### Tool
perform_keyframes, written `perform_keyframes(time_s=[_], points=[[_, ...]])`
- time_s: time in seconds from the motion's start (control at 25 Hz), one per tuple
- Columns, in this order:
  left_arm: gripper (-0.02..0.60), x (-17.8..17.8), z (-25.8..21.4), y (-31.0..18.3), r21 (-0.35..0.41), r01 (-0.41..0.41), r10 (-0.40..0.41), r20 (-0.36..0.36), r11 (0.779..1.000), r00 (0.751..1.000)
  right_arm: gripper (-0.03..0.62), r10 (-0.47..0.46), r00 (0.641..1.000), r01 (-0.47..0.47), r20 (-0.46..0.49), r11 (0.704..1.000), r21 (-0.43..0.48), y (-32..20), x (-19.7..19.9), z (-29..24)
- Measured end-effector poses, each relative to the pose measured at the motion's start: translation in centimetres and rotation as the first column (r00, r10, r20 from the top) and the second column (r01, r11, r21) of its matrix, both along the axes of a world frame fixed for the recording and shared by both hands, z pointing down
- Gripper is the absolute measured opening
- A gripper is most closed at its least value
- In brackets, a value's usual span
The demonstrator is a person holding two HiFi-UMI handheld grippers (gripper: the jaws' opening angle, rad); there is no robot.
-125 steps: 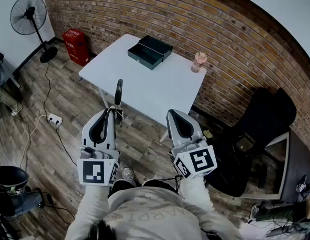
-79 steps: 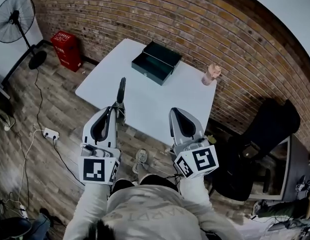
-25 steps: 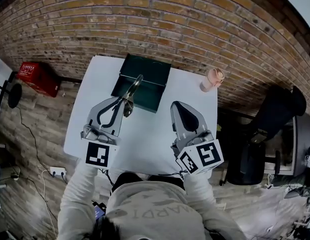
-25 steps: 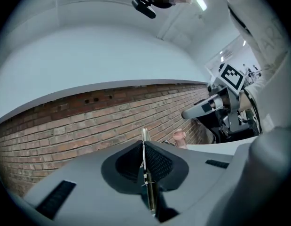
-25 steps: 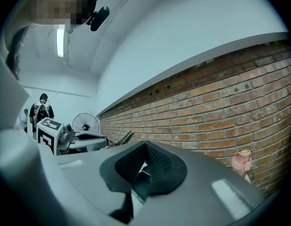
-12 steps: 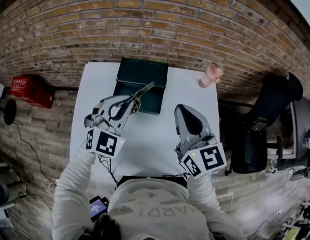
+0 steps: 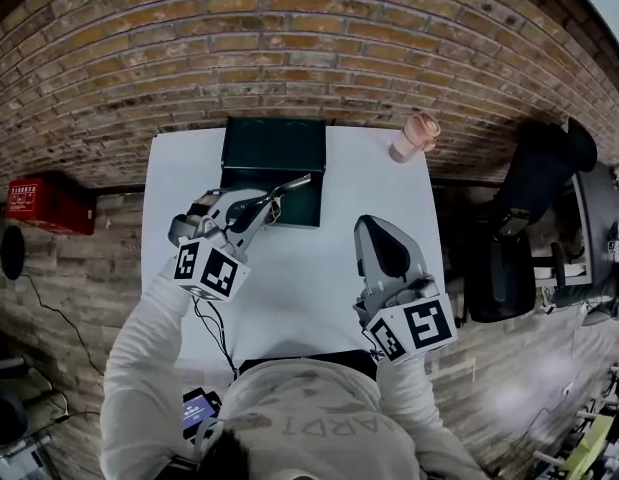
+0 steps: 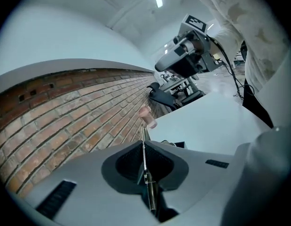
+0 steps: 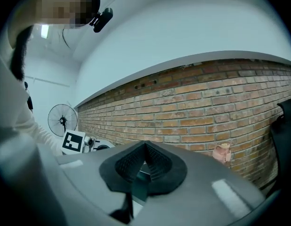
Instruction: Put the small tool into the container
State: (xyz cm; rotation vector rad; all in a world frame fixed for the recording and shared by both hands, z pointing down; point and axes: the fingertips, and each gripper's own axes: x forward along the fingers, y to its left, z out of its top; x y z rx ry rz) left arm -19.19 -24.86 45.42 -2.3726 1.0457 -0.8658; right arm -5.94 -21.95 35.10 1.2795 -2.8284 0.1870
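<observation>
Biggest thing first: the brick wall (image 7: 289, 48) runs along the far side, and the white table (image 7: 299, 288) is pushed up against it. The dark green container (image 7: 273, 153) sits at the table's far edge, left of centre, lid flipped open toward the wall. A pink cup (image 7: 414, 136) stands well off to the right of it.

The left gripper (image 7: 257, 206) is tipped down just near the container, jaws clamped on the small tool (image 7: 292, 184). It's a thin metal thing, maybe tweezers, can't tell for sure. In the left gripper view the tool (image 8: 144, 159) runs straight out between the pinched jaws. From above, its free end looks to be over the right side of the open box, not touching anything as far as I can see.

The right gripper (image 7: 377, 226) hangs over the near right part of the table, jaws together with nothing in them.

So I'd say we're at the carry-in step, almost there. Next it needs a bit more reach so the whole tool is over the box, then a lower and a release.
</observation>
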Motion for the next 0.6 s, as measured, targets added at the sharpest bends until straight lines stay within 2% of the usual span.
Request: perform_keyframes(time_s=[0.16, 0.6], points=[[0.011, 0.4, 2.2, -1.2, -0.033, -0.06, 0.062, 0.055, 0.998, 0.997, 0.01, 0.043, 0.999, -0.043, -0.013, 0.999, -0.016, 0.1, 0.6, 0.7], [0.011, 0.7, 7.1, -4.0, -0.106, -0.146, 0.159, 0.12, 0.984, 0.98, 0.011, 0.11, 0.992, -0.113, -0.057, 0.993, -0.045, 0.4, 1.3, 2.2]])
